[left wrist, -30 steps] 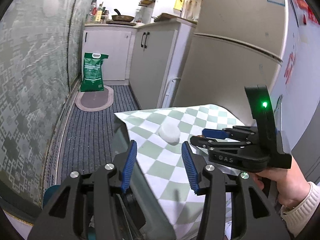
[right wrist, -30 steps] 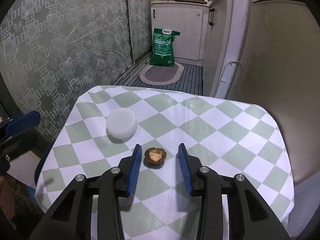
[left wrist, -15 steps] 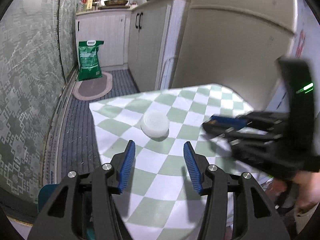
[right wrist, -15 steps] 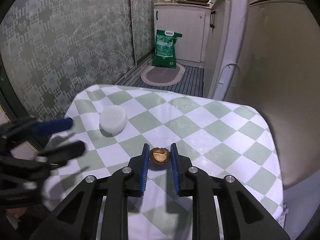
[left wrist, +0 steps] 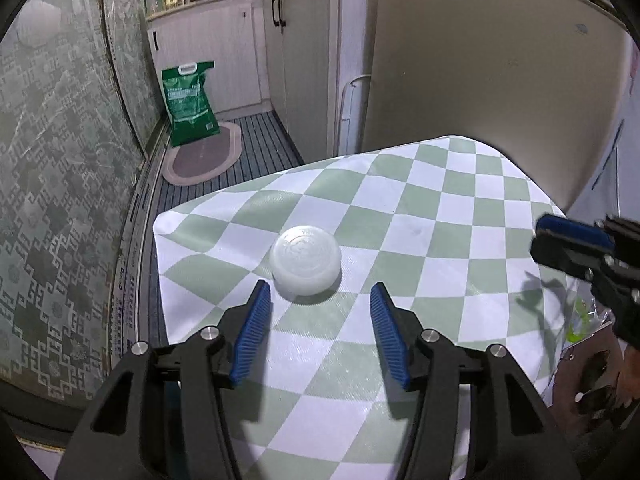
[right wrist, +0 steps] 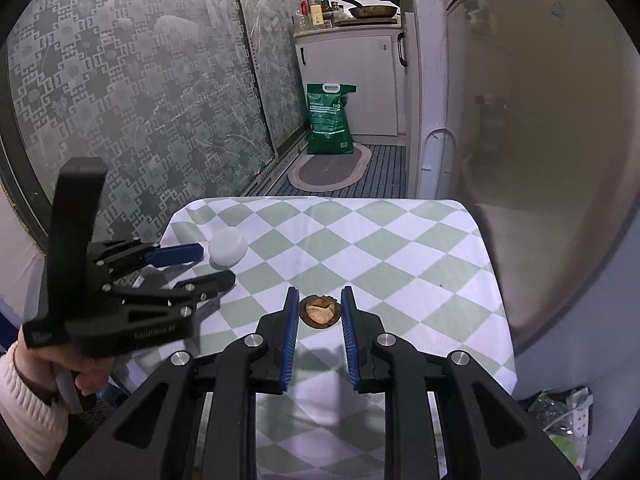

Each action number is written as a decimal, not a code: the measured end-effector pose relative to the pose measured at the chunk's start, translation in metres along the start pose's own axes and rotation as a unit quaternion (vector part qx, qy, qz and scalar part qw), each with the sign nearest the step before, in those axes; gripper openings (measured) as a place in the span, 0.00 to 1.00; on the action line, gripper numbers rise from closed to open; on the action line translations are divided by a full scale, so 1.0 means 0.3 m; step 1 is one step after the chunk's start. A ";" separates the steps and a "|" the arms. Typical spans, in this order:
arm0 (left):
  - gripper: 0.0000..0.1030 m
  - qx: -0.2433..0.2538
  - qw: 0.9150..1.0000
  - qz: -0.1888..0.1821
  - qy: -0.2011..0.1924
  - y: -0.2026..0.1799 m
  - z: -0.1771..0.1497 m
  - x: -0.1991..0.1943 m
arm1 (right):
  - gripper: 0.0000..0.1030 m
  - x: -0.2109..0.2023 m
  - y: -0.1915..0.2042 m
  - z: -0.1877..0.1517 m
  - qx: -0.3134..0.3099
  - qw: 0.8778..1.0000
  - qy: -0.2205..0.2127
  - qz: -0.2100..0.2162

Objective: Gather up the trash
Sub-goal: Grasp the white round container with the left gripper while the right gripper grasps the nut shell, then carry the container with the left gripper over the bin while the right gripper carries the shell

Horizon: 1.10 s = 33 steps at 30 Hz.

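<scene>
Since a second ago, both hands have shifted: my left gripper has closed in on the white round lid, fingers apart and just been opening, lid ahead of them, untouched on the checked surface. To its right, my right gripper has clamped its fingers on the brown nutshell. Risk, I judge: the shell could crack or slip from the pinch; the smooth lid could skid away.
</scene>
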<state>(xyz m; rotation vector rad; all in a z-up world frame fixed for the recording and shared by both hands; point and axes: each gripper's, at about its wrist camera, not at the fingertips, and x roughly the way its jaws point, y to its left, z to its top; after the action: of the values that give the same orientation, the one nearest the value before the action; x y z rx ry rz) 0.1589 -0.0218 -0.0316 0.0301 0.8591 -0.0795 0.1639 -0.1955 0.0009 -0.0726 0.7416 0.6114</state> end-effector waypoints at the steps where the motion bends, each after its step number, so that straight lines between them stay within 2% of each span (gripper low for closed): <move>1: 0.55 -0.004 1.000 0.000 0.007 0.003 0.009 0.008 | 0.20 -0.002 -0.007 -0.004 0.003 1.000 0.001 0.002; 5: 0.54 -0.007 1.000 0.004 0.029 -0.005 0.051 0.046 | 0.20 -0.019 -0.021 -0.011 0.008 1.000 -0.004 0.006; 10: 0.54 -0.015 0.999 0.009 0.037 0.003 0.081 0.074 | 0.20 -0.034 -0.040 -0.023 0.014 1.000 -0.006 0.009; 12: 0.51 -0.016 0.999 0.011 0.037 0.003 0.086 0.079 | 0.20 -0.032 -0.043 -0.024 0.016 1.000 -0.005 0.009; 14: 0.41 -0.012 0.999 0.018 0.032 0.001 0.089 0.079 | 0.20 -0.030 -0.038 -0.023 0.016 1.000 -0.005 0.009; 22: 0.40 -0.029 1.000 -0.005 0.006 0.016 0.044 0.010 | 0.20 -0.034 -0.031 -0.026 0.010 1.000 -0.005 0.010; 26: 0.40 -0.043 0.999 -0.022 -0.012 0.037 0.015 -0.050 | 0.20 -0.015 0.004 -0.023 -0.001 1.000 0.003 0.011; 33: 0.40 -0.054 0.998 -0.024 -0.037 0.091 -0.024 -0.149 | 0.20 0.022 0.094 -0.001 -0.023 1.000 0.012 0.015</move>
<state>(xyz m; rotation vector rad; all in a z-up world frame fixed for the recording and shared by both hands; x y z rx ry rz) 0.1266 0.0084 -0.0025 -0.0945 0.7894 -0.0793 0.1521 -0.1690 0.0007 -0.1125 0.7536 0.6568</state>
